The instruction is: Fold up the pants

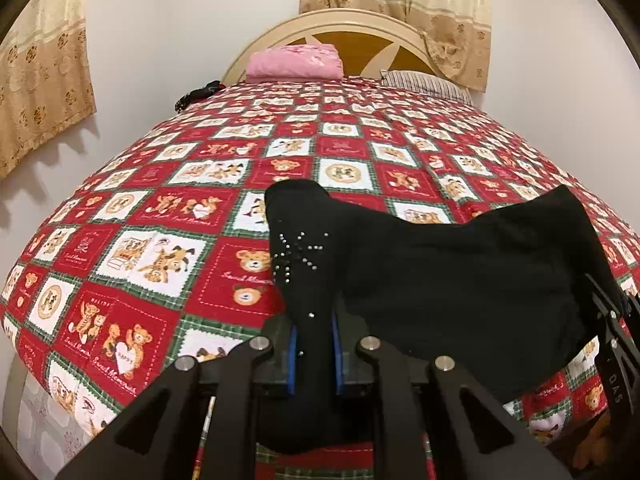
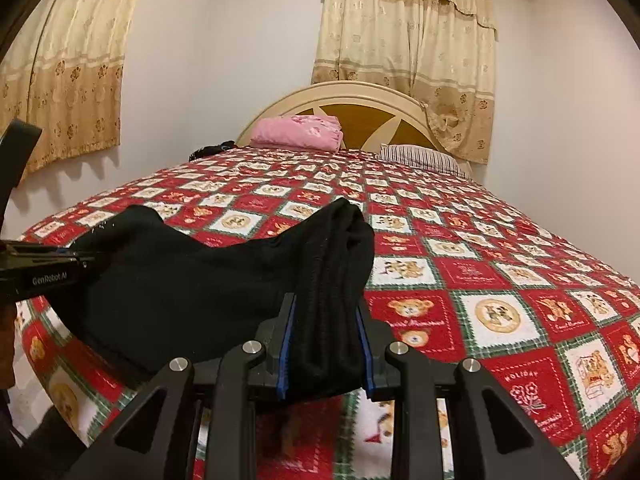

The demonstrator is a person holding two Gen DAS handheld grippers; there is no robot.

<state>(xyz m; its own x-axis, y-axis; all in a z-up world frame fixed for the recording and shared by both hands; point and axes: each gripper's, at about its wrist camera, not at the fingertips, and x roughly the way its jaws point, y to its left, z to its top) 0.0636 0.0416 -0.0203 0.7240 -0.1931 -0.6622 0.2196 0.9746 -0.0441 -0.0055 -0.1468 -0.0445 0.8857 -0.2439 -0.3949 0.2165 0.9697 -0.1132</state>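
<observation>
While stretched above bed (image 1: 160,208) | pants (image 1: 440,280) span between | left tongs (image 1: 314,354), right tongs (image 2: 326,354) clamped on them

One pair of black pants (image 1: 440,272), pinched at two spots by two sets of tongs: the left tongs (image 1: 314,356) and the right tongs (image 2: 326,356) (each with two blue-edged fingers). One bed (image 1: 200,184) under a single red teddy-bear quilt, one rounded headboard (image 2: 360,100). One folded pink bundle (image 2: 298,133), one striped pillow (image 2: 420,157), one small dark item (image 2: 210,149) near the far edge. Two curtains (image 2: 404,52).
</observation>
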